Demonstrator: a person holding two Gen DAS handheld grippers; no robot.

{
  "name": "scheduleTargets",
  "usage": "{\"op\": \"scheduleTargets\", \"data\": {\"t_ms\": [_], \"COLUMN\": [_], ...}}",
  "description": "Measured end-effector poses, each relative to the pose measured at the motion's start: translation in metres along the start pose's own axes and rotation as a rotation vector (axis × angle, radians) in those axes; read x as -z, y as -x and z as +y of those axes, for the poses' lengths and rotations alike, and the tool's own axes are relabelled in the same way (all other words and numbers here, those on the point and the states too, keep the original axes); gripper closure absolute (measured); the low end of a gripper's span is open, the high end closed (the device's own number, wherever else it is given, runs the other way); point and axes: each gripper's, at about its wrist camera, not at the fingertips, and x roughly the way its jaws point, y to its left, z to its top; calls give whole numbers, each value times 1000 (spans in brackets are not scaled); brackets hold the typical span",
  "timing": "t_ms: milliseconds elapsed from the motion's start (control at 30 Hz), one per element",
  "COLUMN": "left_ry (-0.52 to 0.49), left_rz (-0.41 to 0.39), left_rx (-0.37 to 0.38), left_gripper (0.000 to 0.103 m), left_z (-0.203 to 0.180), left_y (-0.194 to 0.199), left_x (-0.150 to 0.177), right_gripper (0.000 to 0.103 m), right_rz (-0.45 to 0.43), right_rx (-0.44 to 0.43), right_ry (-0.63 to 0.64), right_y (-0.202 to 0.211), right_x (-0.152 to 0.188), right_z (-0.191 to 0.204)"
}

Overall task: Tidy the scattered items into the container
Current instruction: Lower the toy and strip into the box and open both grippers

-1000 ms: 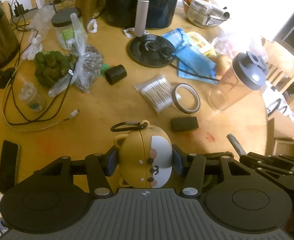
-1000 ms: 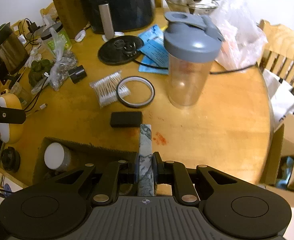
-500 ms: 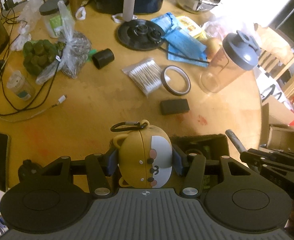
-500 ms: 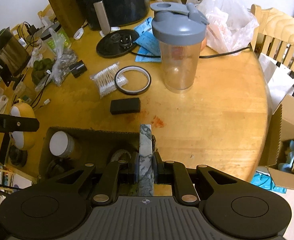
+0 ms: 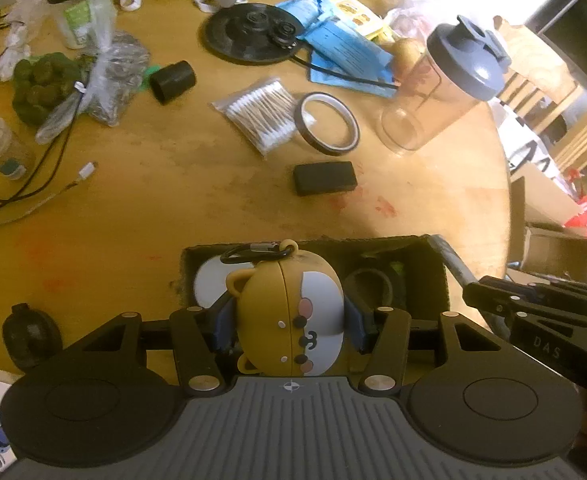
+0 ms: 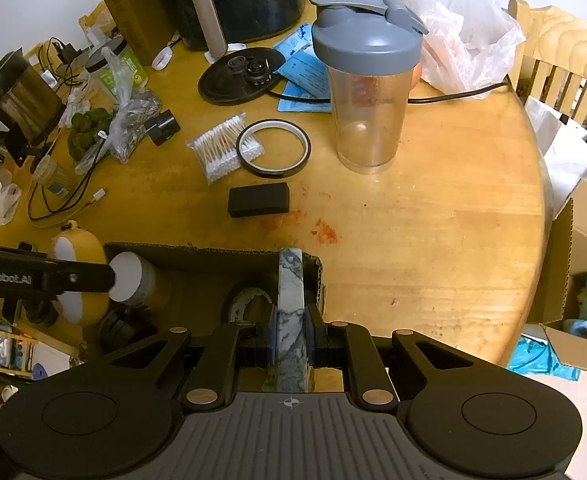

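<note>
The round wooden desk [image 6: 433, 240] carries the clutter, and at its near edge sits the open cardboard box [image 5: 437, 276], the container for the tidying. The relation that matters is vertical: the box lies directly under both claws, so the coming move looks like a short drop, not a reach.

The left claw [image 5: 287, 320] is about half open and clamped on a yellow bear-faced case [image 5: 289, 316], its pads pressing both sides; the case's carabiner end points away from the camera, over the box's left half. The right claw [image 6: 290, 340] is closed as tight as it goes on a thin marble-patterned slab [image 6: 290, 312], held on edge with its long axis running forward over the box's right end. Each claw is nearest its own half of the box.

Already inside are a white-lidded jar [image 6: 131, 280] and a tape roll [image 6: 249, 300]. Well apart on the desk lie a black block [image 6: 258, 199], a tape ring [image 6: 273, 148] and a bag of cotton swabs [image 6: 221, 148].

The box floor is dark and largely covered by the claws, so free space under either item is hard to judge, and the slab's lower end is hidden.
</note>
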Motion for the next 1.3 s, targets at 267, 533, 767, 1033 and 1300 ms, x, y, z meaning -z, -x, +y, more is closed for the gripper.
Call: {"op": "scheduleTargets", "data": {"t_ms": [267,533,767,1033,1300], "left_ry": [-6,15,47,93,150], "left_rz": [28,-28,-19,-9,-14], "left_rx": [39,55,36,24,2], "left_gripper": [50,35,35,35,35], "left_z": [-3,3,13,26,44], "left_y": [-13,2,4,6,12], "left_x": [1,2,8,18,26], "right_gripper": [86,86,86,84,7], "right_rz": [1,7,13,20,16], "right_rx": [-3,-16,-31,-52,-47], "right_ry": [-3,-6,15,31,66], "right_y": [1,-1,-3,-10,-12], "right_x": [2,5,7,5,-1], "right_z": [0,2,11,24,45]}}
